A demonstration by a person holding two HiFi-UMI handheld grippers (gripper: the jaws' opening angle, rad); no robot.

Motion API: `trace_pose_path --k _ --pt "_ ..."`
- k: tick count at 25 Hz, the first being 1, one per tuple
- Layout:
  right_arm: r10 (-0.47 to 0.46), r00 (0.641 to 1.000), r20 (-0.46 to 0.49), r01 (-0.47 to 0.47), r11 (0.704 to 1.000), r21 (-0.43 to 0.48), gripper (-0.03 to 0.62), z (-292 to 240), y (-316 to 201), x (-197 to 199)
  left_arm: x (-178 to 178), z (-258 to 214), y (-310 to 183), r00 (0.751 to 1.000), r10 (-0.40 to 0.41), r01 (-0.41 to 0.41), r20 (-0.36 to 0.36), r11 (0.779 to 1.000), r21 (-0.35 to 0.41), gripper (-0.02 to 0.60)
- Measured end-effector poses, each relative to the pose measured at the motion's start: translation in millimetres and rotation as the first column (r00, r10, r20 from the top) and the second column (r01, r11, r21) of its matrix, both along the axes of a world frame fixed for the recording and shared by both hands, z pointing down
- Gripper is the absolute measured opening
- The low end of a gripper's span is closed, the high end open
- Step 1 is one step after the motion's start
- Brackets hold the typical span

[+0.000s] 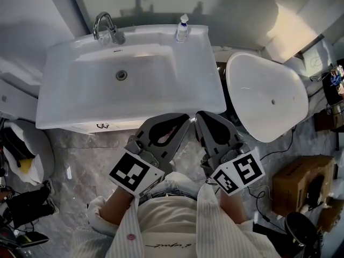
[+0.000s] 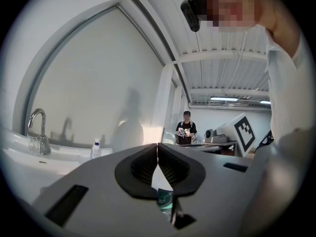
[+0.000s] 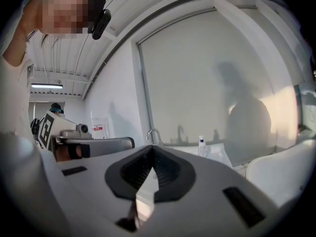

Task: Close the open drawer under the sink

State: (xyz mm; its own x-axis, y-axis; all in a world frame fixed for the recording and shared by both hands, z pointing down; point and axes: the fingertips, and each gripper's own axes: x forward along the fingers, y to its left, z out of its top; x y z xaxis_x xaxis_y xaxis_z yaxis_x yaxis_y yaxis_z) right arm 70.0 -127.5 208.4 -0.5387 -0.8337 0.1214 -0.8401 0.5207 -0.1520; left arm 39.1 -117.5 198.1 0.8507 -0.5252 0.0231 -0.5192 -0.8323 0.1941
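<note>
A white sink (image 1: 64, 90) with a chrome faucet (image 1: 105, 28) fills the upper head view. Under its front edge only a thin white strip of the drawer front (image 1: 91, 127) shows; how far it stands out I cannot tell. My left gripper (image 1: 180, 121) and right gripper (image 1: 203, 118) are held side by side close to my body, tips just at the sink's front edge. Both point upward. In the left gripper view the left gripper (image 2: 157, 147) is shut with nothing held. In the right gripper view the right gripper (image 3: 152, 149) is likewise shut and empty.
A soap bottle (image 1: 183, 28) stands at the sink's back right. A white toilet (image 1: 266, 95) with its lid down sits to the right, a cardboard box (image 1: 301, 184) and cables on the floor beyond. A bin (image 1: 24, 149) stands at the left. A person (image 2: 186, 130) stands far off.
</note>
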Motion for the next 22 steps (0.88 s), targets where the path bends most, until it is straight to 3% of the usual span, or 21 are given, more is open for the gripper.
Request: trace_pose_path --k 22 --pt "-0.012 1.000 -0.009 0.012 0.999 -0.030 0.009 6.9 -6.5 -4.6 -1.0 0.5 -5.9 1.000 0.025 -0.024 0.017 1.000 -0.014 0.017"
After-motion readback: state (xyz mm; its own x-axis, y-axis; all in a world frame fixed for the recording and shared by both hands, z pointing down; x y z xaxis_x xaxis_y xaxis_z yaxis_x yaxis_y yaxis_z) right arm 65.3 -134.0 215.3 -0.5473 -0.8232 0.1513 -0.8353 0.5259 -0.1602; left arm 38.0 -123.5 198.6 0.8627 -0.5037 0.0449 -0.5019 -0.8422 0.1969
